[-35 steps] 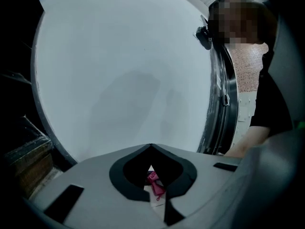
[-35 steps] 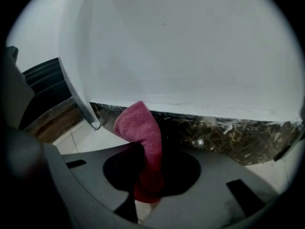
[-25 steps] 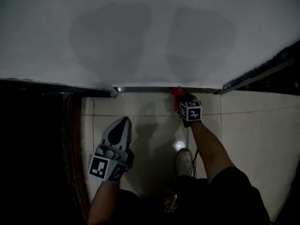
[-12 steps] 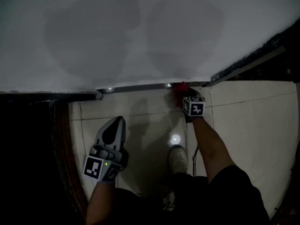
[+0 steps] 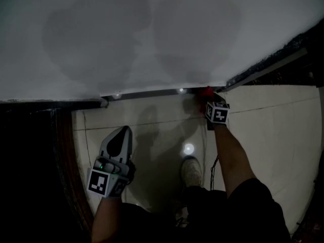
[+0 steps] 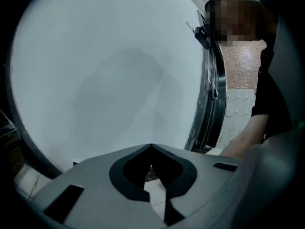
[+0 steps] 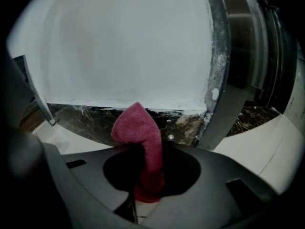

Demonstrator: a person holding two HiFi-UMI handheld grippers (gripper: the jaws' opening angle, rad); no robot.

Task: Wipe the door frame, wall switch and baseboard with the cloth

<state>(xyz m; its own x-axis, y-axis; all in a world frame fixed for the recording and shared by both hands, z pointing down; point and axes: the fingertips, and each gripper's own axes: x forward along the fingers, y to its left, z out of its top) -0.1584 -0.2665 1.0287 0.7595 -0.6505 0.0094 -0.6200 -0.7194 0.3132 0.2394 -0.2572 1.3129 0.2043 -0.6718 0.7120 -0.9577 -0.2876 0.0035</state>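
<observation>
My right gripper (image 5: pixel 207 97) is shut on a red cloth (image 5: pixel 206 90) low against the wall. In the right gripper view the cloth (image 7: pixel 138 130) sticks up out of the jaws in front of the dark marbled baseboard (image 7: pixel 90 119). It is close to the grey metal door frame (image 7: pixel 223 94) on the right. The baseboard (image 5: pixel 152 93) runs along the foot of the white wall (image 5: pixel 152 34) and ends at the door frame (image 5: pixel 266 66). My left gripper (image 5: pixel 121 133) hangs over the floor tiles, shut and empty, with its jaw tips meeting (image 6: pixel 151 147).
A dark opening with a brown edge (image 5: pixel 63 156) lies at the left. The person's shoe (image 5: pixel 191 170) stands on pale floor tiles (image 5: pixel 268 125) below the right arm. A bright light spot (image 5: pixel 189 149) reflects on the tiles. Two shadows fall on the wall.
My right gripper has slid the cloth to the right along the baseboard, towards the door frame. The left gripper drifted slightly left and stayed shut.
</observation>
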